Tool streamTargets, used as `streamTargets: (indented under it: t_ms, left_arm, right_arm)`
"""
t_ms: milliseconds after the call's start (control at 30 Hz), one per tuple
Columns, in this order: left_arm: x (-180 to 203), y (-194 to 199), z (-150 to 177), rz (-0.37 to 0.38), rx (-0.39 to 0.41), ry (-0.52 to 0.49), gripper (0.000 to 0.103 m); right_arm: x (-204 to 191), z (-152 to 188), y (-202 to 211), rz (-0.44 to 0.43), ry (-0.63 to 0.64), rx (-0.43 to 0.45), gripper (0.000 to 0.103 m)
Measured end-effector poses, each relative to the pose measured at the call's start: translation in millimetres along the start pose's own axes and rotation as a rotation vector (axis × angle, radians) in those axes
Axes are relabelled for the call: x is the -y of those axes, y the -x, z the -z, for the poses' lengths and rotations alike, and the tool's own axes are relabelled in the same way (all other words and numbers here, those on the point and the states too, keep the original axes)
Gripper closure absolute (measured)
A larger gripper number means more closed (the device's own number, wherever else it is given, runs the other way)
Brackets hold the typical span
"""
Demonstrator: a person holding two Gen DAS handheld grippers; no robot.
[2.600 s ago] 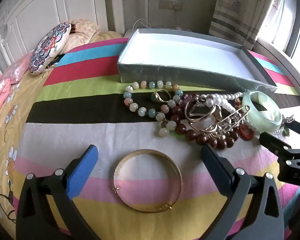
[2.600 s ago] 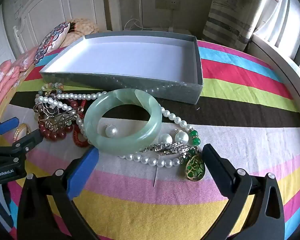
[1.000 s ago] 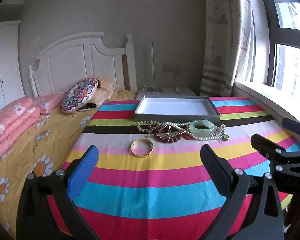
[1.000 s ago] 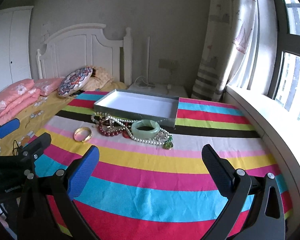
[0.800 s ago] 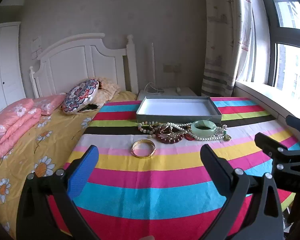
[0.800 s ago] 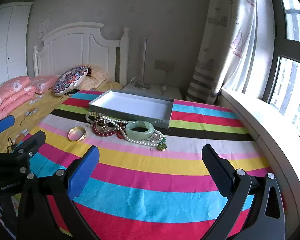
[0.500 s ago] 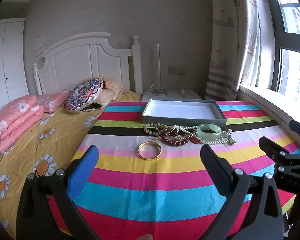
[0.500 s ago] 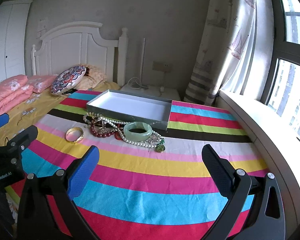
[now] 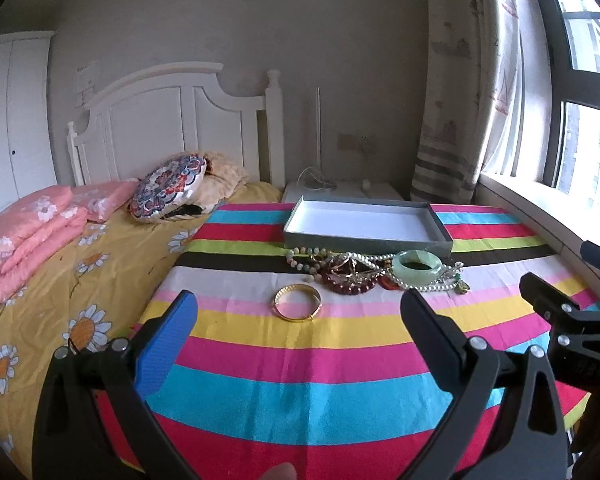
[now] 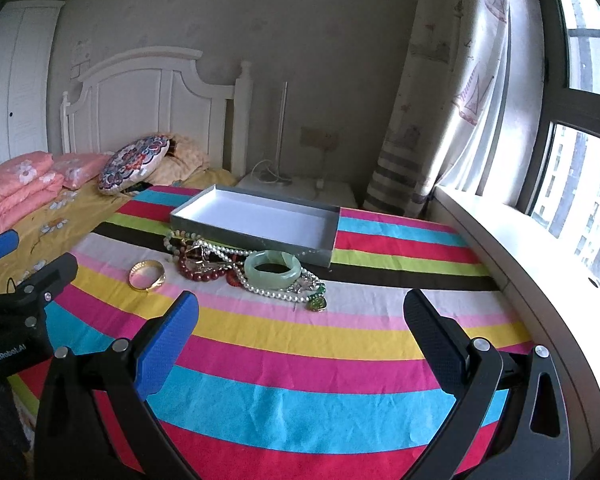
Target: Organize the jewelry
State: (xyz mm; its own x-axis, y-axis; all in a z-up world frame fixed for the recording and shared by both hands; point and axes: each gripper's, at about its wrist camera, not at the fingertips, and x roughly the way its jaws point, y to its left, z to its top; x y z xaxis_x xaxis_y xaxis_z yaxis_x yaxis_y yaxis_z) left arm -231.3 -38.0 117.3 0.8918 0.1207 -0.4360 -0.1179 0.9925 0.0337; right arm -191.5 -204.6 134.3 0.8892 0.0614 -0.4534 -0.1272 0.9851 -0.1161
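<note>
A grey box (image 9: pixel 364 240) with a white floor (image 10: pixel 256 216) sits empty on the striped cloth. In front of it lies a tangle of bead and pearl strings (image 9: pixel 344 270) (image 10: pixel 208 258) with a green jade bangle (image 9: pixel 418 266) (image 10: pixel 273 268) and a green pendant (image 10: pixel 317 303). A gold bangle (image 9: pixel 298 302) (image 10: pixel 147 275) lies apart, nearer me on the left. My left gripper (image 9: pixel 300 320) is open and empty, well back from the jewelry. My right gripper (image 10: pixel 300 320) is open and empty, also well back; it shows at the right edge of the left wrist view (image 9: pixel 556 304).
The striped cloth (image 9: pixel 300 380) covers a table beside a bed with a yellow flowered sheet (image 9: pixel 60 292), pink quilts (image 9: pixel 28 232) and a round patterned cushion (image 9: pixel 168 188). A white windowsill (image 10: pixel 540 264) and a curtain (image 10: pixel 440 120) run along the right.
Both grippers have pulled far back and up from the jewelry since 2.6 s ago, and keep drifting back slightly. The jewelry and box have not moved. Both stay open.
</note>
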Motion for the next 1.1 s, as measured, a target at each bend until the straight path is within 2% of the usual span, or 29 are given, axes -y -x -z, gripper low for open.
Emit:
streamTargets:
  t_ms: [167, 1100]
  left_arm:
    - [1.6, 6.5, 0.2, 0.003, 0.007, -0.007, 0.002]
    - [3.1, 8.7, -3.0, 0.009, 0.005, -0.015, 0.002]
  right_arm:
    - [1.0, -0.3, 6.9, 0.015, 0.004, 0.019, 0.005]
    - [-1.0, 3.7, 3.2, 0.008, 0.005, 0.002, 0.005]
